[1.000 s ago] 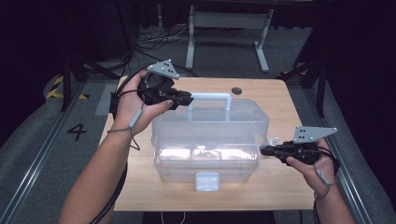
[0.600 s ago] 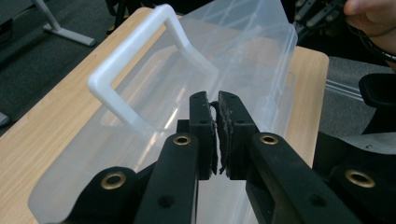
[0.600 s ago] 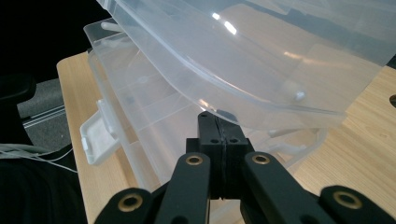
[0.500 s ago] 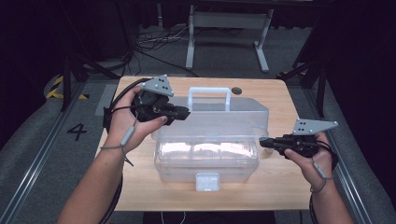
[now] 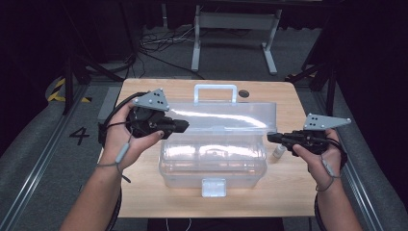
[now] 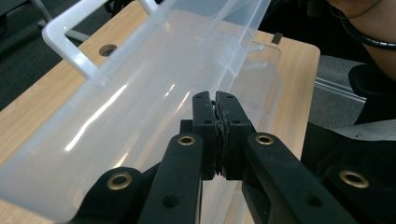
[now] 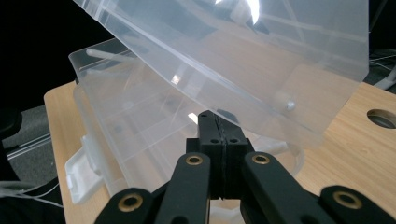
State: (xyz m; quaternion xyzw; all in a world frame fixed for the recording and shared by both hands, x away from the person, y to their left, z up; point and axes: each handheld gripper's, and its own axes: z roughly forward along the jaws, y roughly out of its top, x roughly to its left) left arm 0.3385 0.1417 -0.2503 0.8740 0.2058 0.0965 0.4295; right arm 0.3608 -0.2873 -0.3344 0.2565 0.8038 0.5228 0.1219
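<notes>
A clear plastic toolbox (image 5: 211, 161) stands mid-table with its lid (image 5: 226, 115) tilted up and back, its white handle (image 5: 215, 89) on top. My left gripper (image 5: 185, 125) lies level at the lid's left end. Its jaws have just been closing and are shut with nothing between them. In the left gripper view the shut tips (image 6: 217, 105) point along the lid's inside (image 6: 140, 93). My right gripper (image 5: 270, 137) is shut and empty at the box's right end, under the lid's right corner. In the right gripper view its tips (image 7: 218, 123) face the box wall (image 7: 130, 126) beneath the raised lid (image 7: 243, 51).
A white latch (image 5: 213, 187) hangs at the box's front. A small white vial (image 5: 278, 153) lies on the wooden table (image 5: 144, 192) just right of the box. A round hole (image 5: 244, 93) sits near the table's far edge. Cables and a metal stand are on the floor beyond.
The lid has swung further up and back. My left hand has come down and towards the near side along the lid's left end. The right hand has hardly moved.
</notes>
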